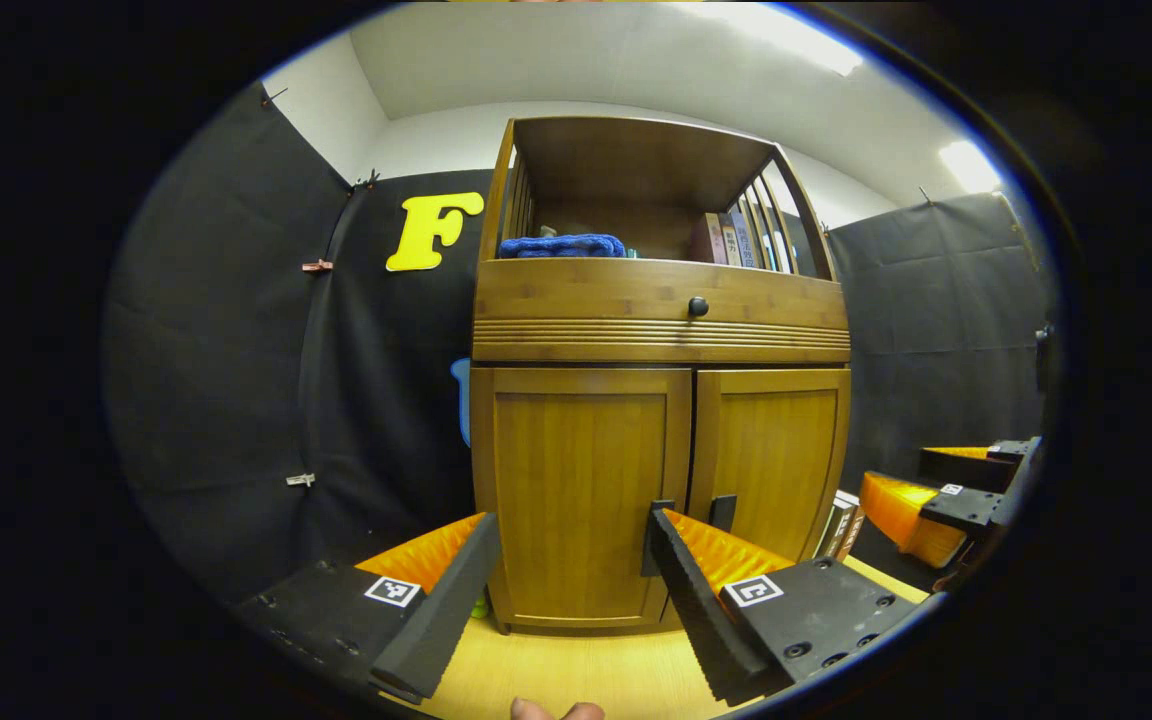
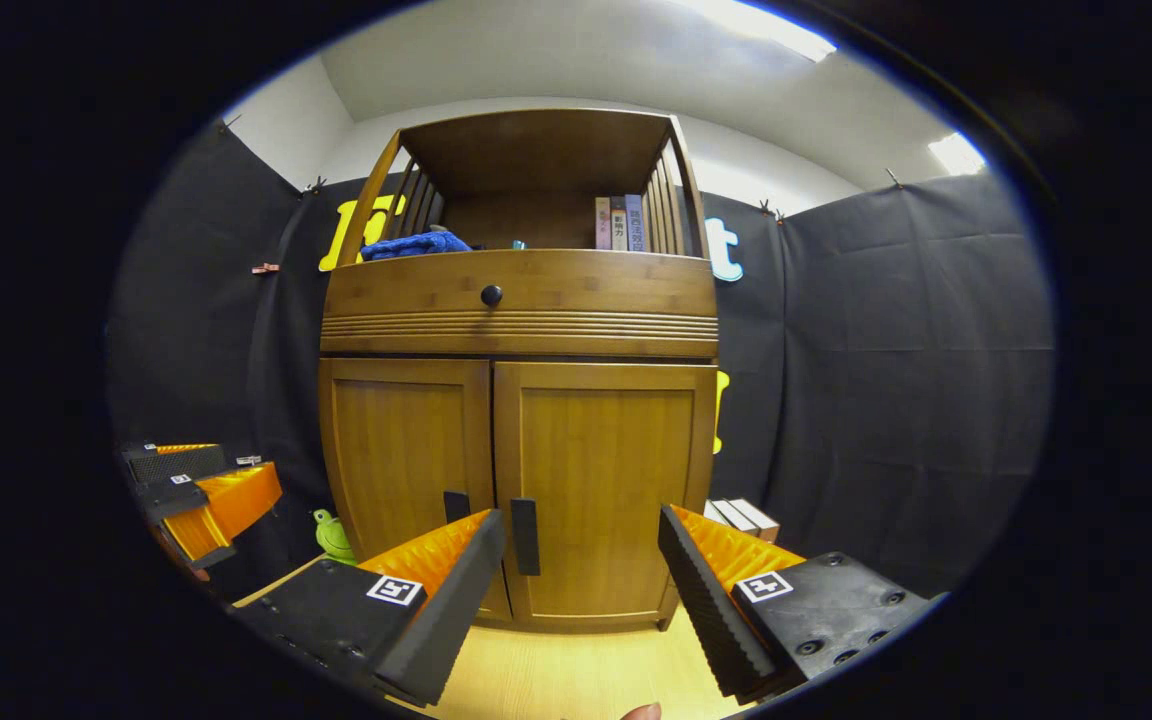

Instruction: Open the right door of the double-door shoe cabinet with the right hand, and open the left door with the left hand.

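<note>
The left gripper [image 1: 564, 590] is spread wide and grips nothing; the left door [image 1: 581, 490] stands shut at its 12 o'clock, its handle [image 1: 652, 540] touching the right finger's tip. The right gripper [image 2: 581, 590] is likewise spread and empty, the shut right door [image 2: 604, 490] straight ahead, its handle [image 2: 525, 536] at 11 o'clock. The cabinet [image 2: 519, 300] stands on the tabletop [image 2: 576, 675].

Both views look up, from low and near, at the shoe cabinet [image 1: 661, 400] [image 2: 519, 400].

We hold our left gripper [image 1: 568, 590] level, fingers [image 1: 436, 610] spread wide apart. Our right gripper [image 2: 581, 590] sits the same way, fingers [image 2: 706, 600] parted, gripping nothing, both pointing forward.
</note>
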The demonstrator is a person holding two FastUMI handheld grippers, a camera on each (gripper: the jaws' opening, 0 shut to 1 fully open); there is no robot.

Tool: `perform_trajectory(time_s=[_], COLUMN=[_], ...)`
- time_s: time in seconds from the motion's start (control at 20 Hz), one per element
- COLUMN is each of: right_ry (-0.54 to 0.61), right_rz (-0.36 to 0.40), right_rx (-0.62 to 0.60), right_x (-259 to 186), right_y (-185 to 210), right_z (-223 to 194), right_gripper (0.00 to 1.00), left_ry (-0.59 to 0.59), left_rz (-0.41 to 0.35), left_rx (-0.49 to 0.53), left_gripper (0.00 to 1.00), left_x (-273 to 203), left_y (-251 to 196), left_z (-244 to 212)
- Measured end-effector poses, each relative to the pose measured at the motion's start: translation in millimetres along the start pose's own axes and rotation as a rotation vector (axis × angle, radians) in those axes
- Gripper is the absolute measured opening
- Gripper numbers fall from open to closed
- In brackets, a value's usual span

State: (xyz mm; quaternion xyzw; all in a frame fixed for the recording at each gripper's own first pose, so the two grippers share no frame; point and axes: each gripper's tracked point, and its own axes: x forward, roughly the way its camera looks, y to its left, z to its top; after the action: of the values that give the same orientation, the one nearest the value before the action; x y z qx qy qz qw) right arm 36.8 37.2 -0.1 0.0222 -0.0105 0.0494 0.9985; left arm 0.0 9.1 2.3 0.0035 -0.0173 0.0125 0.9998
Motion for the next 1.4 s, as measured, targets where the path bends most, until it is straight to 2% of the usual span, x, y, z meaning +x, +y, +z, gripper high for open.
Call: perform_trajectory(time_s=[0.2, 0.35, 0.6, 0.85, 1.0, 1.15, 1.2, 1.25, 1.3, 1.35, 1.4], right_ry=[0.023, 0.063, 0.120, 0.187, 0.250, 0.275, 0.272, 0.258, 0.254, 0.253, 0.265], right_rz=[0.034, 0.044, 0.039, 0.009, -0.008, -0.022, -0.027, -0.028, -0.025, -0.013, 0.002], right_rx=[0.055, 0.042, 0.020, 0.090, 0.099, 0.082, 0.070, 0.057, 0.052, 0.055, 0.054], right_x=[43.1, 75.3, 126.1, 172.8, 193.3, 206.0, 206.9, 202.2, 199.3, 204.3, 201.2], right_y=[24.9, 36.7, 50.2, 54.8, 57.0, 56.3, 56.8, 57.1, 55.6, 57.2, 57.0], right_z=[-20.0, -49.3, -93.5, -131.9, -158.6, -168.8, -167.2, -164.2, -163.6, -166.1, -166.5], right_gripper=[0.98, 0.98, 0.98, 0.94, 0.75, 0.50, 0.42, 0.41, 0.35, 0.36, 0.27], left_ry=[0.011, 0.014, 0.021, 0.028, 0.035, 0.040, 0.042, 0.044, 0.044, 0.045, 0.046], left_rz=[0.009, 0.001, -0.011, 0.006, 0.020, 0.030, 0.033, 0.035, 0.041, 0.042, 0.043], left_rx=[0.002, 0.004, 0.003, -0.009, -0.005, -0.013, -0.015, -0.016, -0.017, -0.019, -0.022], left_gripper=[0.94, 0.94, 0.94, 0.94, 0.94, 0.94, 0.92, 0.92, 0.94, 0.94, 0.94], left_x=[2.7, 7.9, 16.8, 21.0, 24.6, 27.7, 28.3, 27.8, 27.2, 26.2, 24.4], left_y=[13.4, 18.3, 27.0, 38.9, 46.0, 50.8, 52.7, 53.5, 54.5, 54.7, 54.9], left_z=[-8.9, -15.4, -23.2, -33.0, -36.1, -35.8, -35.5, -36.1, -35.1, -35.4, -34.1])
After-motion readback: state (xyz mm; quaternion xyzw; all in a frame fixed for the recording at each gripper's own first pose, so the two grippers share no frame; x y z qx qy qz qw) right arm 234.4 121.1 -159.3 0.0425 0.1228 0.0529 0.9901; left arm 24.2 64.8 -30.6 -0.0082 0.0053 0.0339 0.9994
